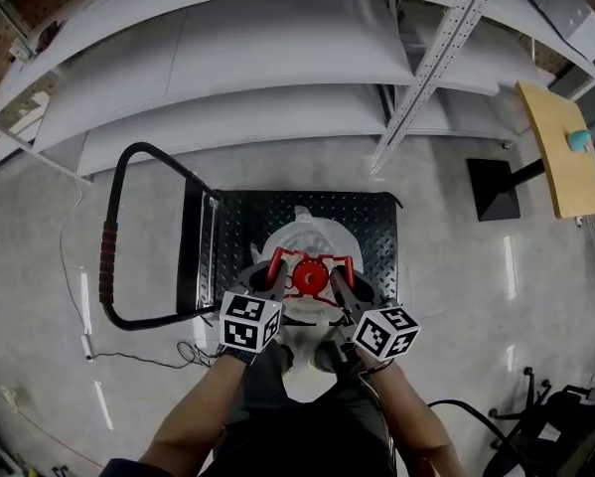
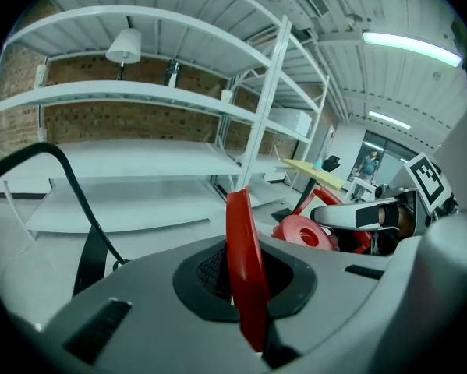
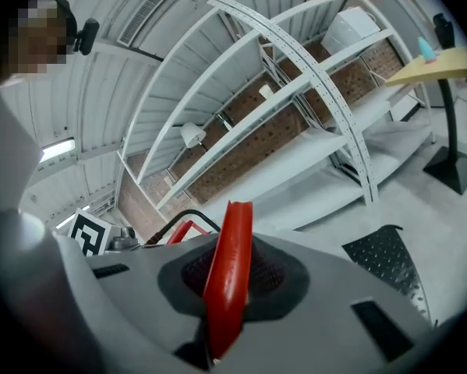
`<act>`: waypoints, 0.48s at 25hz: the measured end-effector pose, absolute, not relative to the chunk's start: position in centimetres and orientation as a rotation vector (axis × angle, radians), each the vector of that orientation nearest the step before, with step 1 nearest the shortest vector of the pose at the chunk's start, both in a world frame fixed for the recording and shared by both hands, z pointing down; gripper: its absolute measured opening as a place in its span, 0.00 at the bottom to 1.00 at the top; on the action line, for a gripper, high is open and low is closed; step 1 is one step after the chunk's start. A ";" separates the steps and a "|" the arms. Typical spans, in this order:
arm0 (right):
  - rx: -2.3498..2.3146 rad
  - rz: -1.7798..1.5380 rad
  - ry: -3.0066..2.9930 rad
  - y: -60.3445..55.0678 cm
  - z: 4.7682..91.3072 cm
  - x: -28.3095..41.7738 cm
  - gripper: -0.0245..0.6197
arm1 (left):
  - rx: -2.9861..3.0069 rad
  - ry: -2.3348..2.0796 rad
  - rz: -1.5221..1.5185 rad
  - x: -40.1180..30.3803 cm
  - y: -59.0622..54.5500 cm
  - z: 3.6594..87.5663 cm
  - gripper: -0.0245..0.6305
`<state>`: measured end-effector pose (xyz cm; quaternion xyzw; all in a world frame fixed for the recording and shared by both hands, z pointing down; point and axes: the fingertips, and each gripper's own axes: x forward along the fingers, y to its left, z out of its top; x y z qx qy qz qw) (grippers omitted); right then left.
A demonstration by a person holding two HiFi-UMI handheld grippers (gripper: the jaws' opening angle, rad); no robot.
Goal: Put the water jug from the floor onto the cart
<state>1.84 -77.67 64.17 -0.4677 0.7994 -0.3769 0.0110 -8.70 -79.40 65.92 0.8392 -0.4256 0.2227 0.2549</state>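
You are gripping the water jug's [image 1: 312, 235] red handle [image 1: 308, 262] in the closed jaws of left gripper [image 1: 274, 268] and right gripper [image 1: 335, 274], and should be lowering it level, centred over the cart [image 1: 374, 217] deck.

1. The left forearm [image 1: 193, 420] and right forearm [image 1: 418, 427] reach forward and down, close together.
2. The left gripper [image 1: 273, 278] angles downward, its jaws clamped tight on the left handle [image 2: 245, 263].
3. The right gripper [image 1: 341, 284] lies just beside it, its jaws gripping the right handle [image 3: 227, 279].
4. The left cube [image 1: 249, 321] and right cube [image 1: 386, 332] face up, near each other but apart.
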 end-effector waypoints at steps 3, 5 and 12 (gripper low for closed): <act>-1.463 -1.195 2.493 -79.6 69.9 1.8 0.10 | 2.268 -1.149 0.620 -8.8 -81.2 71.2 0.04; -1.458 -1.207 2.500 -80.7 73.0 1.6 0.10 | 2.257 -1.149 0.622 -9.0 -82.2 74.1 0.04; -1.427 -1.236 2.494 -82.9 78.3 1.8 0.10 | 2.231 -1.160 0.596 -9.1 -84.4 78.9 0.04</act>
